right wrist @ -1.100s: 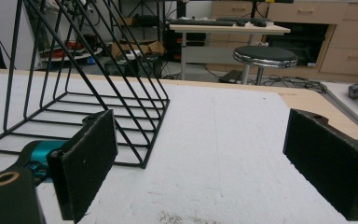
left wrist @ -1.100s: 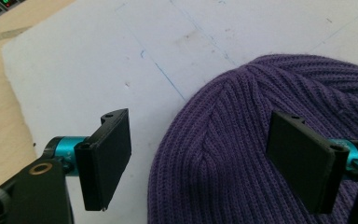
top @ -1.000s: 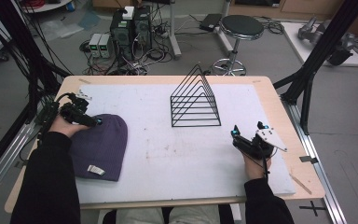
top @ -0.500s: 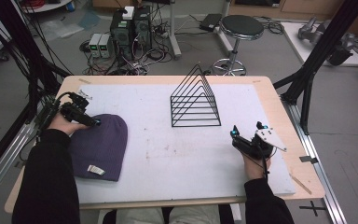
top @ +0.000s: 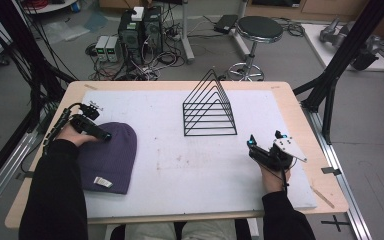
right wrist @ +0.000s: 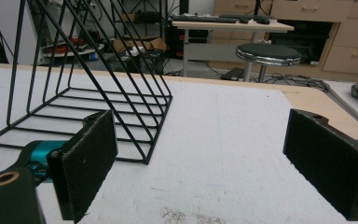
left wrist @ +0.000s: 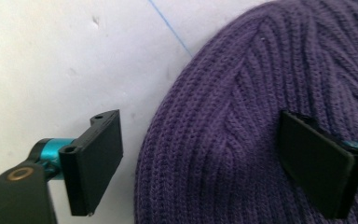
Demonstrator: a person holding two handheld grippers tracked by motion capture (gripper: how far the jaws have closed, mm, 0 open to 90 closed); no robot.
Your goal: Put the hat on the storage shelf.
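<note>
A purple knit hat lies flat at the table's left, with a small white label near its brim. My left gripper is low over the hat's rounded top edge. In the left gripper view its jaws stand wide apart, open, and have just been opening. One pad hangs over the white mat and the other over the hat, with the hat's edge between them and neither pad pressing it. My right gripper rests at the table's right, open, with nothing between its pads.
A black wire rack with a triangular outline stands at the back middle of the white mat; it rises left of the right gripper's jaws as the rack. A stool and computer gear stand on the floor beyond the table.
My left gripper has dropped a little and shifted onto the hat's top edge. The right gripper, the hat and the rack have stayed put.
</note>
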